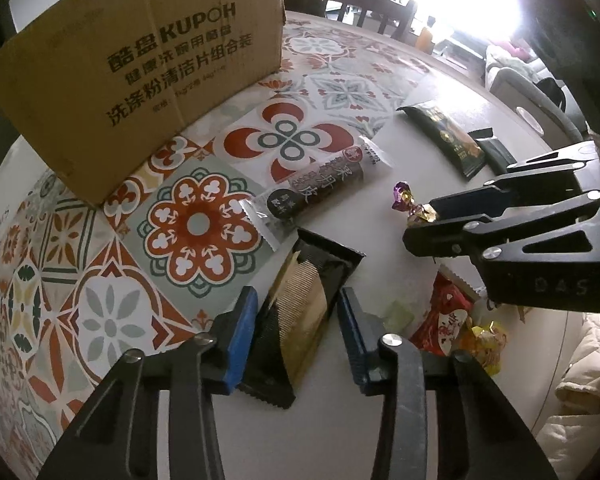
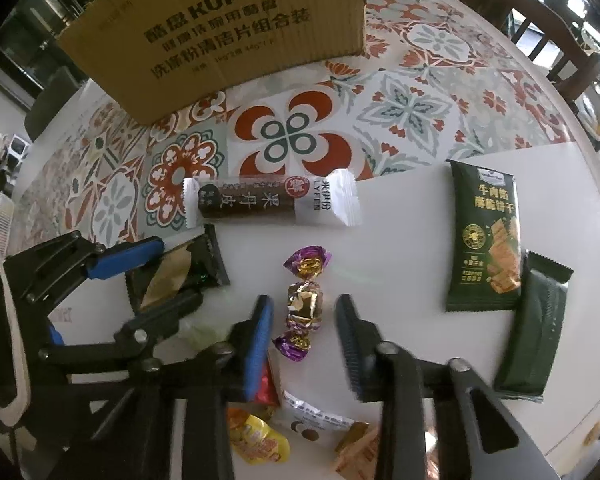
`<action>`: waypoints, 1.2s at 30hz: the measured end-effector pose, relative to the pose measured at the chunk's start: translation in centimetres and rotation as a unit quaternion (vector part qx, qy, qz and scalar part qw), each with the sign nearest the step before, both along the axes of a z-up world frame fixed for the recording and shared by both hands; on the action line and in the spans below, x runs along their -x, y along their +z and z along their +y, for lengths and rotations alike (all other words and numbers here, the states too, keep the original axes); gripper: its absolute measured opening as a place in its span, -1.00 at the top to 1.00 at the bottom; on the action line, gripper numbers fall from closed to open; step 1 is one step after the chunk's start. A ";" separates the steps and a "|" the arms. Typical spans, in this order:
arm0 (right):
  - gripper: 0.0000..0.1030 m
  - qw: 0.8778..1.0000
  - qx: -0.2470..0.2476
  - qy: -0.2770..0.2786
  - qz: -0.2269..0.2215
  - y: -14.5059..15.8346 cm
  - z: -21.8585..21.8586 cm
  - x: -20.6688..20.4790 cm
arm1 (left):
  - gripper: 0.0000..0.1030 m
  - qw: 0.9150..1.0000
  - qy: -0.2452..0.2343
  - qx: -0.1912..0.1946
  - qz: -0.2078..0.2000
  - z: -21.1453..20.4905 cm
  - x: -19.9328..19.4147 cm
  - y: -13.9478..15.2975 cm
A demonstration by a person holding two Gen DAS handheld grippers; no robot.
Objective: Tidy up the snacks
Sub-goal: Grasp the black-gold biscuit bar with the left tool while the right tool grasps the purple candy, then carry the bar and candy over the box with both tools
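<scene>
My left gripper (image 1: 296,320) is open, its blue-padded fingers straddling a black and gold snack packet (image 1: 300,320) that lies on the table; the same packet shows in the right wrist view (image 2: 176,276). My right gripper (image 2: 302,326) is open around a purple and gold wrapped candy (image 2: 302,304), which also shows in the left wrist view (image 1: 412,208). A brown fruit-leather bar in a clear wrapper (image 2: 272,202) lies beyond both. A cardboard box (image 1: 140,68) stands at the back left.
A green biscuit packet (image 2: 488,240) and a dark green packet (image 2: 536,328) lie to the right. Red, yellow and white snacks (image 2: 260,436) lie near the table's front edge. A patterned mat (image 1: 100,280) covers the left and back. Wooden chairs (image 1: 364,4) stand behind.
</scene>
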State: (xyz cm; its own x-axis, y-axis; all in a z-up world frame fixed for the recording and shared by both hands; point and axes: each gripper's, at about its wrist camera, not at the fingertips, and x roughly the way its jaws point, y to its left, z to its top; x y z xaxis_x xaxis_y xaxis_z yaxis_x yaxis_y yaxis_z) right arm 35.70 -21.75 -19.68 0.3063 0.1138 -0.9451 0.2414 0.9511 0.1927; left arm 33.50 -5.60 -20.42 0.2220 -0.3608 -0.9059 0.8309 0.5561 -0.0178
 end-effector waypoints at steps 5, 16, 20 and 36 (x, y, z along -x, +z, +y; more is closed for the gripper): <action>0.64 1.000 -0.003 0.009 -0.002 -0.1 0.3 -0.1 | 0.31 1.000 0.016 0.001 0.002 0.0 0.0 0.1; 0.64 0.999 0.005 0.031 -0.035 1.6 0.6 0.5 | 0.36 0.995 0.094 0.039 0.022 1.4 0.0 2.8; 0.64 0.998 0.012 0.039 -0.058 2.9 0.6 0.7 | 0.36 0.990 0.131 0.060 0.009 2.1 0.2 4.8; 0.64 0.985 0.011 0.072 -0.156 9.7 0.2 1.1 | 0.37 0.955 0.255 0.133 -0.066 3.4 1.2 13.3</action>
